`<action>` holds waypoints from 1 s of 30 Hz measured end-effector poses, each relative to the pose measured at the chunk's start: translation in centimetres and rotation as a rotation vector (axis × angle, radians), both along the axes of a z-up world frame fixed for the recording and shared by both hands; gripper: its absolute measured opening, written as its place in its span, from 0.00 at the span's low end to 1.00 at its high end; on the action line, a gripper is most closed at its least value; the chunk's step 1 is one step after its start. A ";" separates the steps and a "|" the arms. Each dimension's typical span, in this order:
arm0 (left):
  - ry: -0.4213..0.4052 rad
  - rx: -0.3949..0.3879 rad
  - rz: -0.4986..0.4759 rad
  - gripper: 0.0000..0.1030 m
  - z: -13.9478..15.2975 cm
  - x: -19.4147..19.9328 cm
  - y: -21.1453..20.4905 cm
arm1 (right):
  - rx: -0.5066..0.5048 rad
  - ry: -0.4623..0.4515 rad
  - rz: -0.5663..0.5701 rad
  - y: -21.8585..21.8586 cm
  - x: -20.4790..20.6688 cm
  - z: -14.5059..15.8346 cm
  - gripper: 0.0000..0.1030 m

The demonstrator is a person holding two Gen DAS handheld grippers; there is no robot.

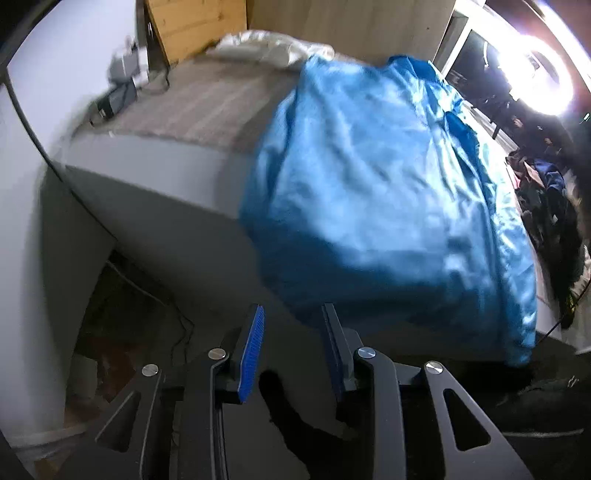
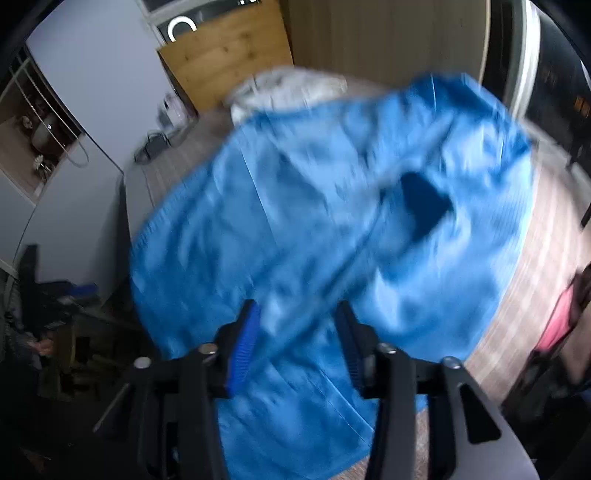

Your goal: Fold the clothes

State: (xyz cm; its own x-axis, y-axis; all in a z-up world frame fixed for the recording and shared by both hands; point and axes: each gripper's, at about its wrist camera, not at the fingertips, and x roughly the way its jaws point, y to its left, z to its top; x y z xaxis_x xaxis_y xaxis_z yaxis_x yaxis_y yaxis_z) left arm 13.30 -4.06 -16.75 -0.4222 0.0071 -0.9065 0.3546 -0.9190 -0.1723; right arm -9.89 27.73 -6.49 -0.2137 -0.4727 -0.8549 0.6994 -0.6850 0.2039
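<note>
A bright blue garment (image 1: 369,184) lies spread over the bed (image 1: 199,103), and its lower part hangs over the near edge of the mattress. In the left wrist view my left gripper (image 1: 293,309) sits just below and left of that hanging hem, open, with nothing between its blue pads (image 1: 253,347). The right wrist view is blurred. There the same blue garment (image 2: 314,206) fills the middle, with a dark opening (image 2: 424,206) in it. My right gripper (image 2: 297,308) hovers over its near part with the jaws apart; cloth shows in the gap, but the pads do not press on it.
A white crumpled cloth (image 1: 273,46) lies at the head of the bed by a wooden headboard (image 1: 195,26). Small devices and cables (image 1: 118,88) sit at the bed's far left corner. A dark clothes pile (image 1: 546,192) lies to the right under a bright ring light (image 1: 535,74).
</note>
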 end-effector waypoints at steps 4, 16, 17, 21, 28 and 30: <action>0.016 0.071 -0.086 0.36 -3.0 -1.1 -2.7 | 0.075 0.086 -0.037 -4.5 1.1 3.0 0.54; 0.074 0.312 -0.237 0.44 -7.3 -6.0 -6.6 | 0.169 0.105 -0.075 -17.1 -1.1 4.3 0.54; 0.079 0.319 -0.248 0.43 -7.3 -6.1 -6.6 | 0.150 0.090 -0.096 -18.4 -2.4 4.2 0.55; 0.109 0.364 -0.283 0.26 -7.3 -6.2 -6.6 | 0.120 0.035 -0.158 -23.6 -7.3 2.3 0.61; 0.139 0.369 -0.313 0.07 -6.7 -5.9 -6.6 | 0.296 -0.018 -0.181 -33.6 -14.9 -5.6 0.61; 0.145 0.374 -0.315 0.04 -6.5 -5.9 -6.5 | 0.387 -0.014 -0.164 -35.4 -15.7 -7.7 0.61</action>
State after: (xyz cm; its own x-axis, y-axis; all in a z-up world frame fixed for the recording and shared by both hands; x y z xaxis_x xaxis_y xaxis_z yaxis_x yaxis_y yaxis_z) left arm 7.38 -10.59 -23.25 -0.4683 0.4670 -0.7500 0.0185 -0.8435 -0.5368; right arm -25.56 -7.67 -14.23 -0.2464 -0.0767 -0.9661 0.5733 -0.8153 -0.0815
